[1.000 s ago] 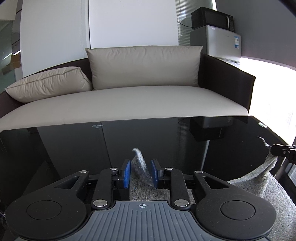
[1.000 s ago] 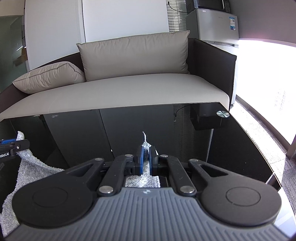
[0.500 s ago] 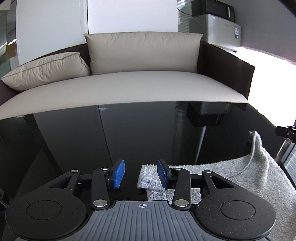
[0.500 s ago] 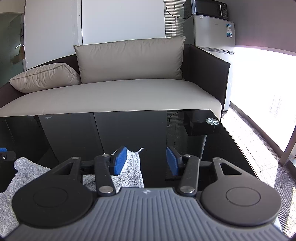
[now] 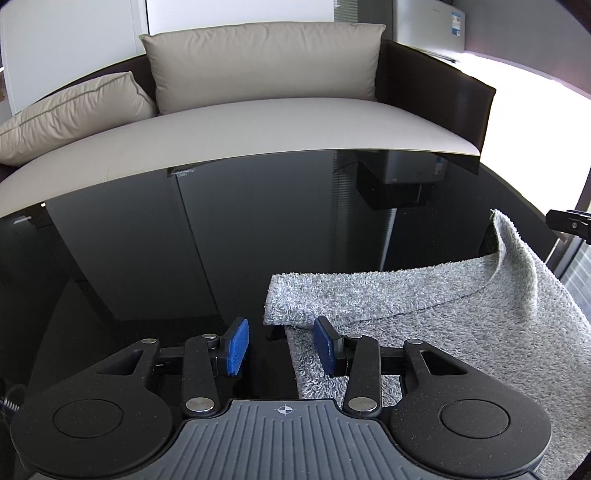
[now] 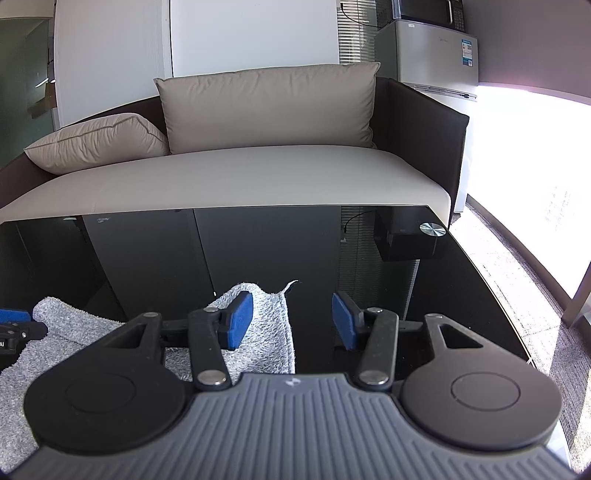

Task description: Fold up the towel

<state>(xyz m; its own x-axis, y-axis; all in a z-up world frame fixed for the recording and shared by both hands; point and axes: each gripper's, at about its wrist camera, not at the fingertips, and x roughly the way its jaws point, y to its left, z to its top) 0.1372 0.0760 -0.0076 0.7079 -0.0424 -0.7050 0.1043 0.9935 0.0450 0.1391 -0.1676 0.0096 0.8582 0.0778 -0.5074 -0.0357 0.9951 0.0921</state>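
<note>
Two grippers hover over a black glass bench (image 5: 147,258) before a beige sofa (image 5: 258,122). Left gripper (image 5: 282,345): jaws partly open, empty, at the folded grey towel's (image 5: 424,306) corner. Right gripper (image 6: 291,319): jaws wider, empty, beside the towel edge (image 6: 266,332). Only the right view shows a microwave (image 6: 424,11) atop the fridge (image 6: 432,55).

The towel (image 5: 424,302) lies on the table (image 5: 184,240) (near edge, right side), the sofa (image 5: 258,125) behind.
</note>
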